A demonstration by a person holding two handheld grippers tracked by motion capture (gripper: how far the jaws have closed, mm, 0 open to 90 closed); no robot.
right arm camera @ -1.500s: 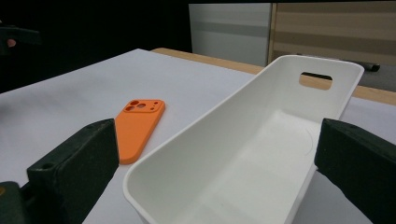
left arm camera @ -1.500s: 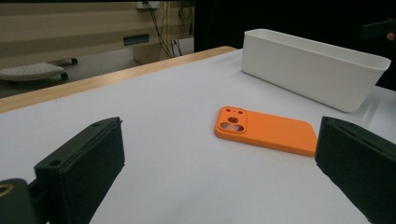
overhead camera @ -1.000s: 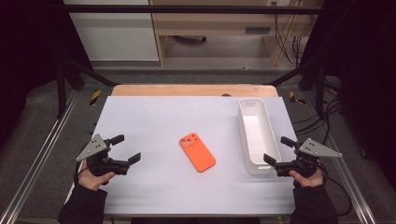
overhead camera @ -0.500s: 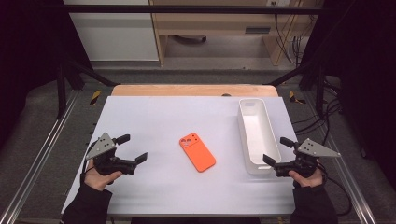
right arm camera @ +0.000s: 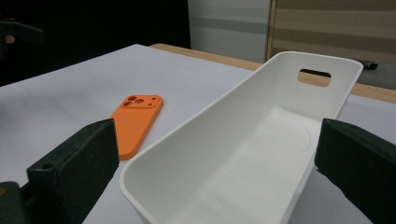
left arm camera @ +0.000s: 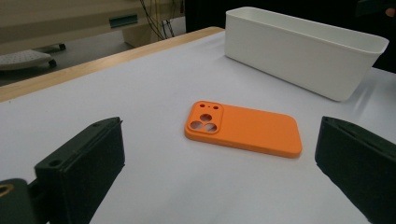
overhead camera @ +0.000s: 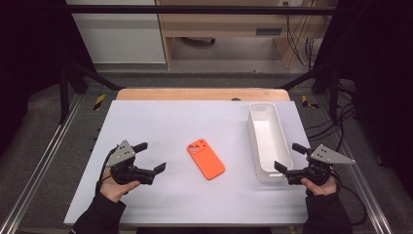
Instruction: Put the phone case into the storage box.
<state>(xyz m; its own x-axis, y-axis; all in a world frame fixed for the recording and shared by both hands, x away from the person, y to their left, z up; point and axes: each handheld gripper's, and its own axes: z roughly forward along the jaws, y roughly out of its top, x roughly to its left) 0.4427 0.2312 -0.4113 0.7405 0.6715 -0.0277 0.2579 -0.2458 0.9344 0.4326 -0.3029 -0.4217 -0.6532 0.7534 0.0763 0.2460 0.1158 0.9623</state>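
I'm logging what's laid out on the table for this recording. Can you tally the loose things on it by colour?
Orange: 1, the phone case
White: 1, the long bin
Total: 2
Both lie on the table; the bin holds nothing.
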